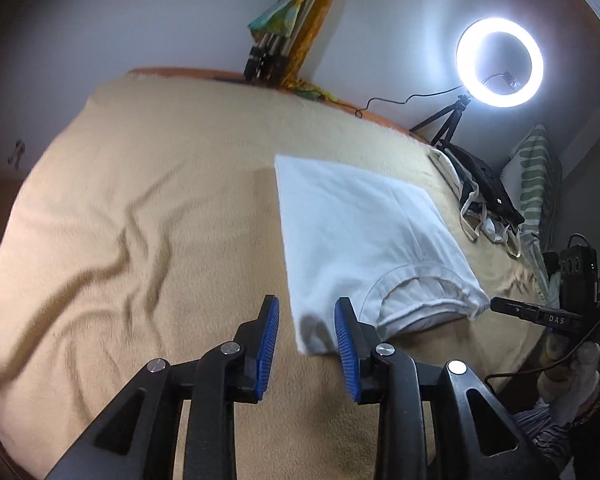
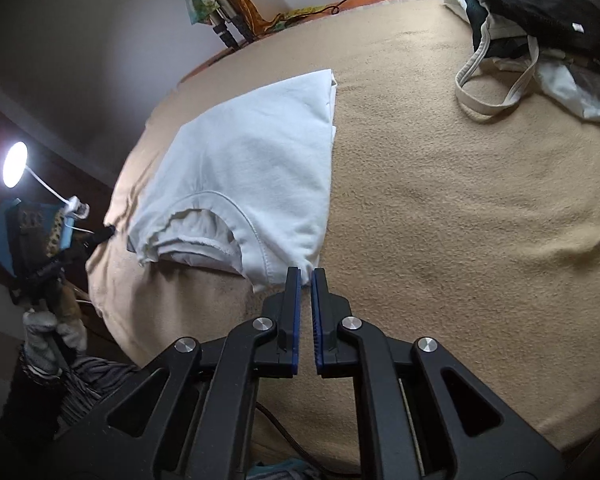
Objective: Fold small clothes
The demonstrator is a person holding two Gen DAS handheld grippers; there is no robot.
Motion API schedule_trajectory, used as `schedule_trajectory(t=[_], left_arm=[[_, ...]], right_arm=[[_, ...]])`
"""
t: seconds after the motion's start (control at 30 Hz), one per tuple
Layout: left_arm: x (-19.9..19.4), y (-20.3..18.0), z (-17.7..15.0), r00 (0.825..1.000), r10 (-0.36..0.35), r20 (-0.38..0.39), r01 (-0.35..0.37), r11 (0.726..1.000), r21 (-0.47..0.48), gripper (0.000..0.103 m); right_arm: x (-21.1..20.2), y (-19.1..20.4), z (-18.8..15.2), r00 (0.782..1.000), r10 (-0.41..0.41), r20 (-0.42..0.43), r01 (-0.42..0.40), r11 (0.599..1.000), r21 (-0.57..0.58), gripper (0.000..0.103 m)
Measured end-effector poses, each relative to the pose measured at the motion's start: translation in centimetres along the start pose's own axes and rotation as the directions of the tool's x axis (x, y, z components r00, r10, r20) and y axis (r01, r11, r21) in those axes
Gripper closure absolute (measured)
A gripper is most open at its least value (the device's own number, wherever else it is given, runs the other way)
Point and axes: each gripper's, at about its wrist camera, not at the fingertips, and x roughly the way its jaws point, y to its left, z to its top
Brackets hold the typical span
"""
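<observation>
Garment: white T-shirt (image 1: 356,232), folded into a narrow panel and lying flat on the tan blanket (image 1: 140,208); neckline end nearest both grippers, plain folded end towards the far edge of the bed.
Left gripper (image 1: 306,312): jaws apart, blue-ribbed pads facing each other; the near corner of the shirt shows in the gap between them, neither pad pressing on it; nothing gripped.
Right gripper (image 2: 306,276): jaws drawn almost together, a thin slit left between the pads; tips just at the near corner of the shirt beside the neckline; whether any cloth is pinched cannot be told.
Right hand (image 1: 572,376): gloved, wrapped around the handle of its gripper at the shirt's right side, seen in the left wrist view.
Blanket: fleecy; creased in long ridges to the left of the shirt; smooth to its right.
Pile of clothes (image 2: 540,32): dark and pale items with cream straps, at the far right corner of the bed, well apart from the shirt.
Ring light (image 1: 499,61): lit, on a small tripod beyond the bed.
</observation>
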Motion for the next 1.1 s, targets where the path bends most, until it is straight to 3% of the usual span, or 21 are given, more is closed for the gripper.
schedule_trajectory(t=[0.1, 0.2, 0.43, 0.63, 0.77, 0.87, 0.9, 0.93, 0.97, 1.0, 1.1], left_arm=[[0.8, -0.9, 0.7, 1.000, -0.015, 0.002, 0.015, 1.000, 0.014, 0.075], [2.3, -2.1, 1.0, 1.000, -0.011, -0.024, 0.013, 0.998, 0.055, 0.075], [5.0, -2.5, -0.5, 0.993, 0.048, -0.105, -0.039, 0.995, 0.089, 0.075], [4.4, -1.6, -2.5, 0.990, 0.091, -0.111, -0.077, 0.990, 0.121, 0.074], [3.4, -0.9, -2.8, 0.988, 0.097, -0.119, -0.084, 0.991, 0.104, 0.074], [2.1, -0.8, -2.3, 0.993, 0.094, -0.072, -0.088, 0.992, 0.086, 0.062], [1.7, -0.7, -2.2, 0.995, 0.081, -0.060, -0.078, 0.995, 0.065, 0.050], [1.4, -0.5, -2.0, 0.996, 0.069, -0.052, -0.067, 0.997, 0.039, 0.039], [1.1, -0.3, -2.0, 0.998, 0.050, -0.044, -0.050, 0.999, 0.006, 0.036], [0.9, -0.1, -1.9, 0.999, 0.025, -0.041, -0.026, 0.999, -0.025, 0.033], [0.9, 0.8, -2.1, 0.998, -0.037, -0.049, 0.030, 0.990, -0.134, 0.027]], right_arm=[[-1.3, 1.0, 0.4, 0.996, -0.010, 0.090, 0.015, 0.998, -0.054, 0.097], [-1.0, 2.5, 1.0, 0.992, -0.016, 0.124, 0.031, 0.992, -0.120, 0.097], [2.1, 3.3, 0.2, 0.995, -0.085, 0.049, 0.094, 0.972, -0.218, 0.097], [3.2, 2.4, -1.4, 0.993, -0.115, -0.037, 0.103, 0.967, -0.232, 0.097], [1.5, 2.6, -0.9, 0.997, -0.070, -0.020, 0.063, 0.967, -0.247, 0.097], [0.0, 2.5, 0.5, 0.998, -0.038, 0.043, 0.047, 0.971, -0.236, 0.094], [-0.3, 2.4, 1.0, 0.998, -0.032, 0.058, 0.045, 0.972, -0.232, 0.090], [-0.5, 2.2, 1.4, 0.997, -0.029, 0.075, 0.045, 0.973, -0.225, 0.076], [-0.8, 2.0, 1.9, 0.995, -0.023, 0.095, 0.044, 0.975, -0.217, 0.062], [-1.0, 1.7, 2.3, 0.994, -0.012, 0.112, 0.035, 0.978, -0.206, 0.058], [-0.9, 1.0, 3.9, 0.993, -0.001, 0.122, 0.022, 0.985, -0.172, 0.056]])
